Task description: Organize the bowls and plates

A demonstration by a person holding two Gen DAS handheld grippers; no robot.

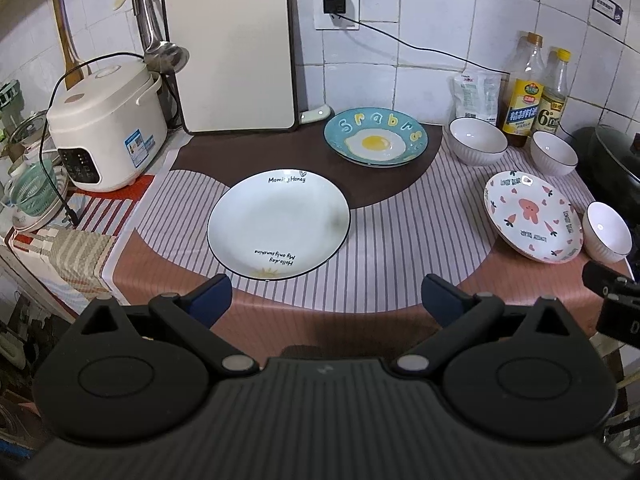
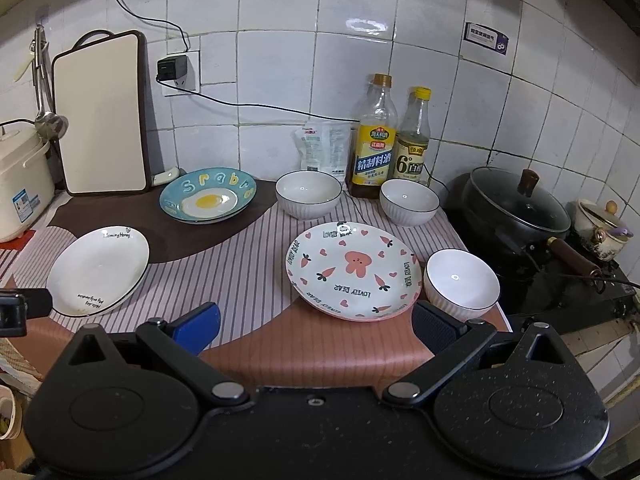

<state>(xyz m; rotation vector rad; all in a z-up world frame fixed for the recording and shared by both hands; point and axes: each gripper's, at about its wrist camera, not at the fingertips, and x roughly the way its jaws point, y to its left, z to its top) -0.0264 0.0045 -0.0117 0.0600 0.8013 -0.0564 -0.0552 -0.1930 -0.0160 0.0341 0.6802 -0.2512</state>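
White ceramic pretty much everywhere on this worktop, which is covered in a striped pink and brown cloth. The left claw hangs spread wide with nothing in it, just short of the near rim of a white plate with black lettering. Behind that, on the brown patch, sits a blue fried-egg plate, and it looks stacked on a second one. Over on the right, the right claw is gaping too, empty, with the pink rabbit plate right ahead of it. One white bowl is just beside that plate's right edge, and two more, a left bowl and a right bowl, stand further back in front of two bottles. A rice cooker and a cutting board are at the left, and a lidded black pot sits off the right end.
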